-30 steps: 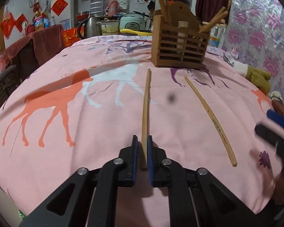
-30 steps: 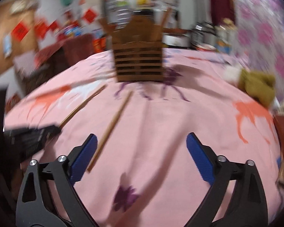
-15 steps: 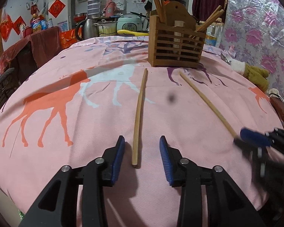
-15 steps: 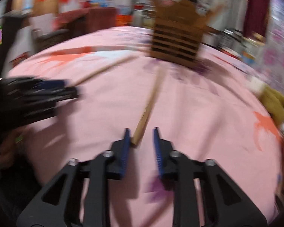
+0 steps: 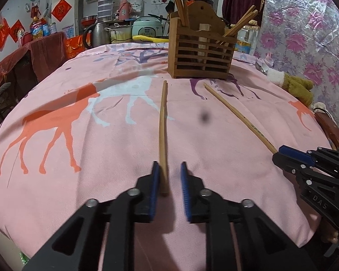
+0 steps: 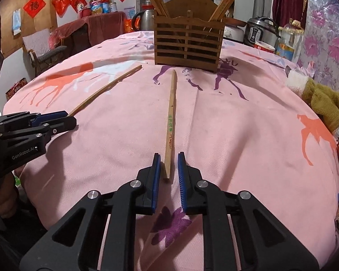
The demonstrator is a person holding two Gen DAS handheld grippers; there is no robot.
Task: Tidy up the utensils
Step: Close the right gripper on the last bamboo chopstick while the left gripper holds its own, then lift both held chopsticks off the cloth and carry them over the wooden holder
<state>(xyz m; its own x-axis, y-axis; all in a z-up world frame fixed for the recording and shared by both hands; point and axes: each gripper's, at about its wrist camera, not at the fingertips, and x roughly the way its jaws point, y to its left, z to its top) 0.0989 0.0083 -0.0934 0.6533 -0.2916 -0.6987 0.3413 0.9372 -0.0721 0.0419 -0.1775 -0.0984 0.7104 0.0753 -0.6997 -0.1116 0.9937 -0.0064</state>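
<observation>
My left gripper (image 5: 168, 186) and right gripper (image 6: 168, 176) each straddle, jaws narrowly apart, a chopstick's (image 5: 163, 135) near end: light, stiff, thin, likely to roll; pinch there

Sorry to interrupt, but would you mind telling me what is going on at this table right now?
A person is tidying chopsticks with two handheld grippers. The left gripper is open around the near end of the plain chopstick, and the right gripper is open around the near end of the printed chopstick. Both chopsticks lie flat on the pink tablecloth, neither clamped yet. The slatted wooden holder behind them already contains other chopsticks.
</observation>
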